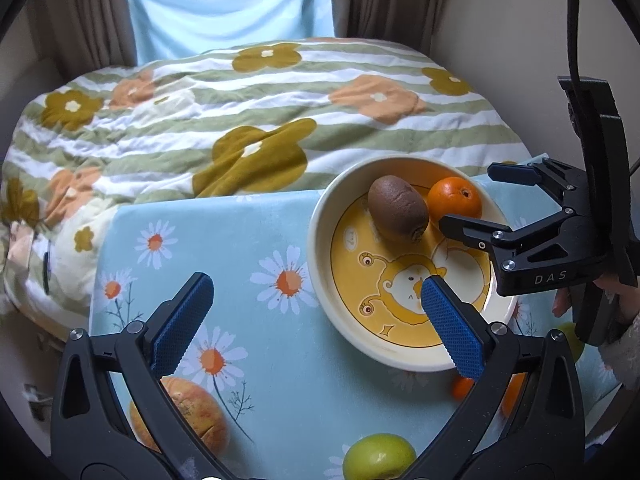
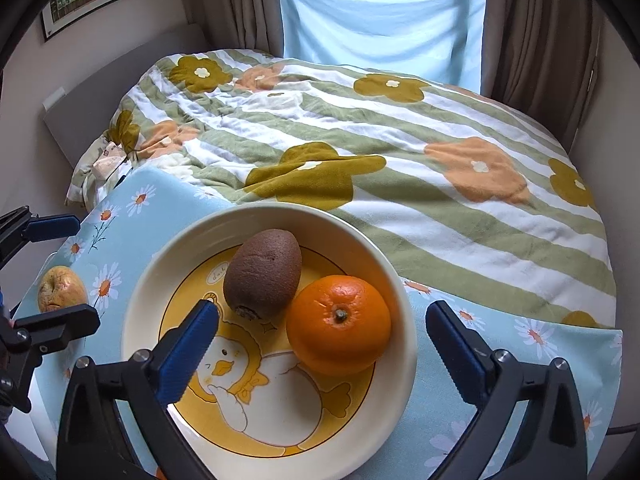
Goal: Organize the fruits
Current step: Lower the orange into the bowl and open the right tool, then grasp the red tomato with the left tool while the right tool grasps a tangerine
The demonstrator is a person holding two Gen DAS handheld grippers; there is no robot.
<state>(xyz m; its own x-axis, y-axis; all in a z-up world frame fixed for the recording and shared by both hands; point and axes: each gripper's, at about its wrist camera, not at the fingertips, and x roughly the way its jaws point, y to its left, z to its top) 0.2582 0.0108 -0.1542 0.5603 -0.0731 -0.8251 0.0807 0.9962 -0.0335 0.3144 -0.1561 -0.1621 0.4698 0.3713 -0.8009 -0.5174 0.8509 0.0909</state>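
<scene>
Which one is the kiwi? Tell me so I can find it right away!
Find the cream bowl with the yellow duck picture, on the daisy cloth at the bed's edge. Two fruits sit inside it, touching. The kiwi is the fuzzy, brown, egg-shaped one; its neighbour, the orange, is round, smooth and bright.

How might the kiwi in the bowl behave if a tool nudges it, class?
The kiwi is egg-shaped, so it would probably roll sideways or wobble rather than slide. It touches the orange, which may block it or shift too. Its fuzzy skin looks grippy, not slippery.
</scene>
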